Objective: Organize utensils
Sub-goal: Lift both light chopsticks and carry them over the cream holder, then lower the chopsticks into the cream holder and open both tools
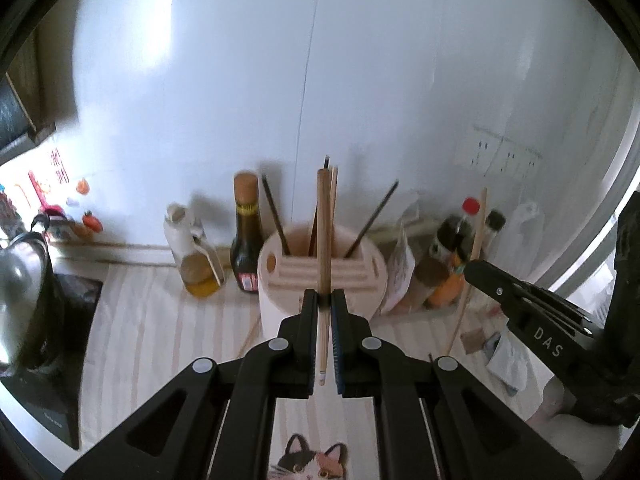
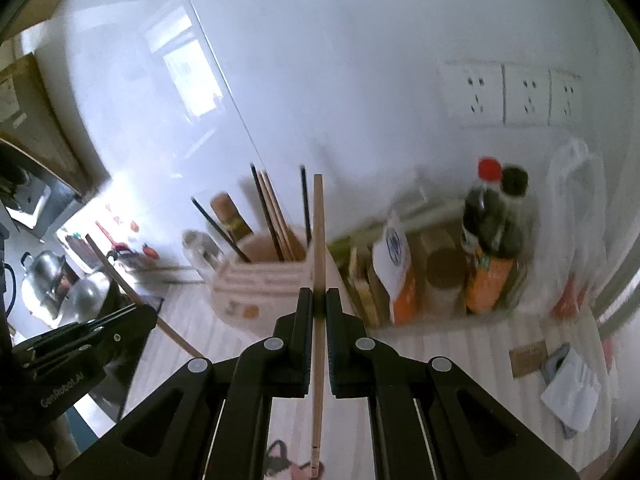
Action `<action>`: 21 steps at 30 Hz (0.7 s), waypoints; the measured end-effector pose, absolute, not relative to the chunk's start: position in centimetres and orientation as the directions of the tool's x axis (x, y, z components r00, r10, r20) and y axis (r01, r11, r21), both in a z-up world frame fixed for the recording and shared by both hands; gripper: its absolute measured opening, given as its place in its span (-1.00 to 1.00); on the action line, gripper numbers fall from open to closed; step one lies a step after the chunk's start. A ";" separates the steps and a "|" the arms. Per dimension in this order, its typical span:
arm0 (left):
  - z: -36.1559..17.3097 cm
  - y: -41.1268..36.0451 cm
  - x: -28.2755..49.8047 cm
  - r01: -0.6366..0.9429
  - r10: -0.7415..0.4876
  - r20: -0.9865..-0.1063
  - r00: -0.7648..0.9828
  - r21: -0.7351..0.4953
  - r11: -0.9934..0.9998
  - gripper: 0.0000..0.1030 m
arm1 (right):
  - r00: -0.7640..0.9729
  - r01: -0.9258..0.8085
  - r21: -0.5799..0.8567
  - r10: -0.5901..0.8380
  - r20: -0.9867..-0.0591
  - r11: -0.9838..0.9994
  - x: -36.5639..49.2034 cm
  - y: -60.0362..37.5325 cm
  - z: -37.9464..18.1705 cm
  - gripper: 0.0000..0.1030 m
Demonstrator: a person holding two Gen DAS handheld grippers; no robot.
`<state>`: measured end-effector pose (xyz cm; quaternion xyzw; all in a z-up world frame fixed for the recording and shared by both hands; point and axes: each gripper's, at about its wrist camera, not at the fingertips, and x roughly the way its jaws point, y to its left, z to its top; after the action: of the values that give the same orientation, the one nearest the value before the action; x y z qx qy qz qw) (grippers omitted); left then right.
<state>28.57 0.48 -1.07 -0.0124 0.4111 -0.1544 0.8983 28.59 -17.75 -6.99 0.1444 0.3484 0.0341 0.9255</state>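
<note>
Against the far white wall (image 1: 240,80) we see the striped counter (image 1: 160,320) running left to right, with a pot (image 1: 24,288) at its left edge and a bank of sockets (image 2: 524,96) high on the right. Near the middle stands our round pale holder (image 1: 320,280), slotted across its top, with several dark and wooden chopsticks (image 1: 276,216) leaning out of it. Just left of the holder stand an oil jug (image 1: 192,252) and a dark sauce bottle (image 1: 246,236); to its right a cluster of bottles (image 2: 496,240) and packets crowds the wall, and a white plastic bag (image 2: 576,208) hangs farther right.

Our left gripper (image 1: 325,300) is clamped tight on one wooden chopstick (image 1: 324,248), which stands upright in front of the holder, its thin end hanging below the jaws. Our right gripper (image 2: 318,300) is likewise pinched on a second wooden stick (image 2: 317,264), also upright, near the holder's right side and a little nearer to us. Both sticks are off the counter and outside the holder. Each gripper shows at the edge of the other's view, the two held side by side.
</note>
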 end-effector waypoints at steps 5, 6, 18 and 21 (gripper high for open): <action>1.6 0.4 30.1 0.269 -0.305 -0.699 0.647 -0.164 0.949 -0.92 | 0.788 0.012 0.291 0.170 -0.592 0.957 30.0 -17.9 -4.0 -0.88; 2.2 0.3 30.5 0.273 -0.312 -0.692 0.651 -0.170 0.947 -0.92 | 0.796 0.007 0.292 0.172 -0.580 0.956 30.4 -17.9 -3.3 -0.88; 6.3 0.3 35.6 0.280 -0.338 -0.637 0.693 -0.195 0.940 -0.92 | 0.874 -0.025 0.278 0.156 -0.459 0.960 36.6 -17.5 2.9 -0.88; 6.3 0.3 37.1 0.272 -0.327 -0.639 0.696 -0.187 0.944 -0.92 | 0.883 -0.022 0.273 0.146 -0.445 0.962 38.4 -17.2 3.1 -0.88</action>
<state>37.13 0.31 6.33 -0.0388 0.3544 -0.1630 0.9199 38.44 -17.21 3.12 0.1309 0.2375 0.0438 0.9615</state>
